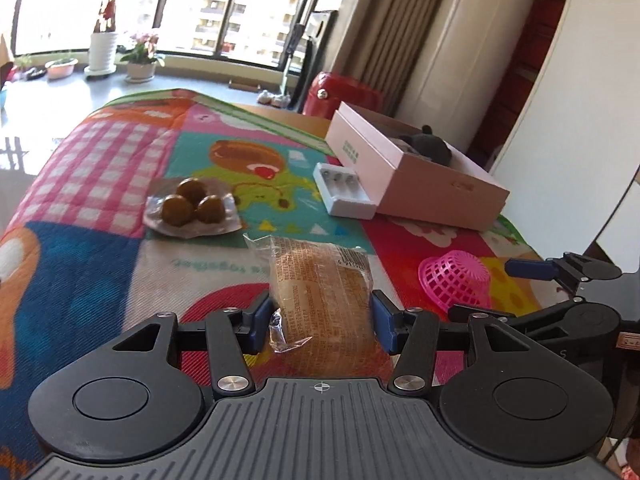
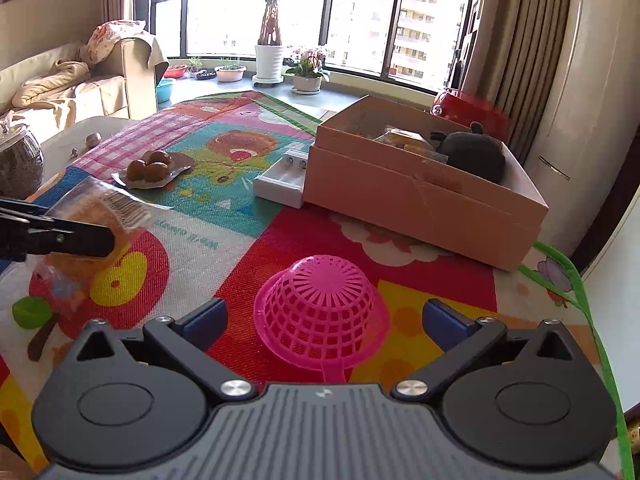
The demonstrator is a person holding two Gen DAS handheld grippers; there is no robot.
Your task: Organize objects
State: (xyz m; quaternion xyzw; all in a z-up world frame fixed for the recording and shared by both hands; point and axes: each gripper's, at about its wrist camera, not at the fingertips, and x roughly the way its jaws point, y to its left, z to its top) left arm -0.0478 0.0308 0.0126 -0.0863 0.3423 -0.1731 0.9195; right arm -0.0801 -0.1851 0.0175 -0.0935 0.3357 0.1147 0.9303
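My left gripper [image 1: 322, 322] was clamped on the wrapped bread packet [image 1: 320, 280], both blue pads pressing its sides, and it held the packet above the colourful mat [image 1: 80, 264] near the mat's near edge. My right gripper [image 2: 324, 316] stood with its jaws wide apart around the pink mesh basket [image 2: 320, 308], which sat upside down on the mat (the pads were clear of it on both sides). Farther back, toward the mat's right edge, the open cardboard box [image 2: 420, 200] held a dark plush toy [image 2: 474, 152], with a white tray [image 2: 280, 184] touching its left wall. The plate of three brown balls [image 1: 192, 204] lay nearer the mat's middle.
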